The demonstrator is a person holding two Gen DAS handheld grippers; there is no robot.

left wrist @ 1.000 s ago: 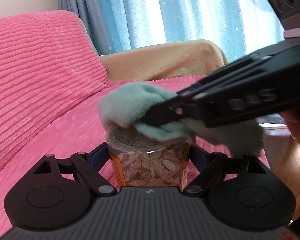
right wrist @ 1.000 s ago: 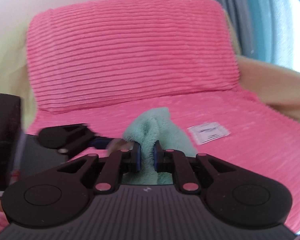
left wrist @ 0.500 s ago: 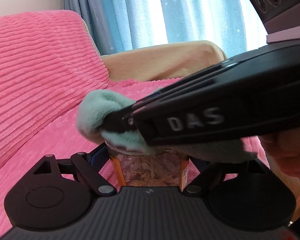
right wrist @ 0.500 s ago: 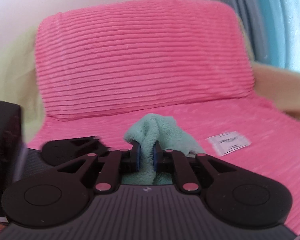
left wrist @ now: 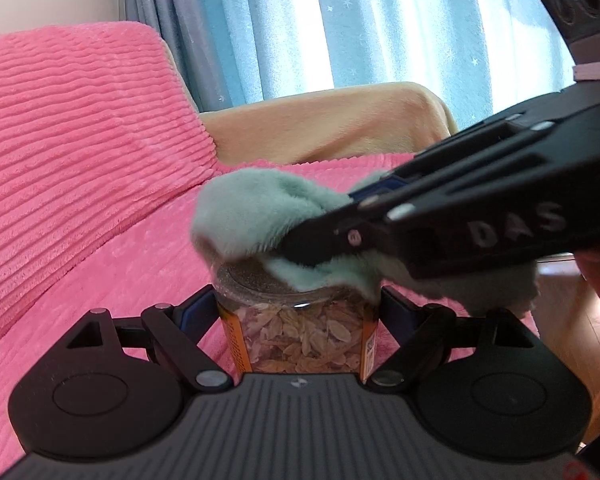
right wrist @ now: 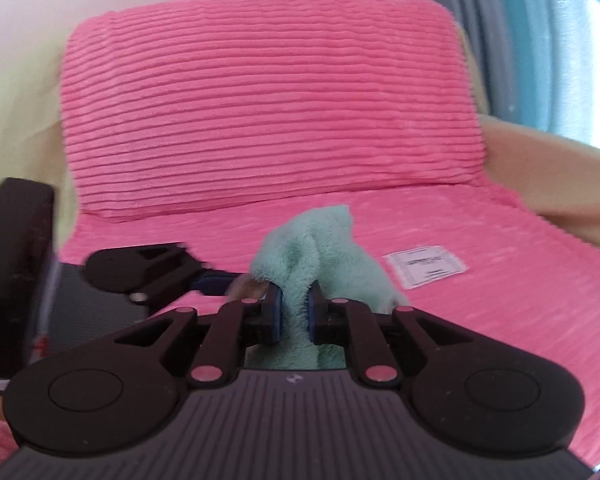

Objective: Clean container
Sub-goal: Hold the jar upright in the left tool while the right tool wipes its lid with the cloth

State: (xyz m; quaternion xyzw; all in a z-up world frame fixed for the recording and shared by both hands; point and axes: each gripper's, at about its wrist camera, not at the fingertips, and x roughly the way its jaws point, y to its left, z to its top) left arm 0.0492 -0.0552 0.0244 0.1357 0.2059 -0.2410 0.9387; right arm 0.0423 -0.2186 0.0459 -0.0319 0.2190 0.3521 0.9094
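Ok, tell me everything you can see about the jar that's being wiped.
The jar is clear, upright, filled with pale flaky pieces, with an orange label down both edges. Its lid looks transparent and dusty or speckled. The left tongs clamp its sides, over the pink sofa cover. A fluffy mint cloth, pinched in the right tongs, lies on the lid's right part.

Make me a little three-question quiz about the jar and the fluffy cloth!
1. True or false: the right gripper is shut on the green cloth.
2. The left gripper holds the jar by: A) its lid, B) its sides, C) its base.
3. Fill in: the cloth is touching the jar's ____.

Key: 1 true; 2 B; 3 lid.
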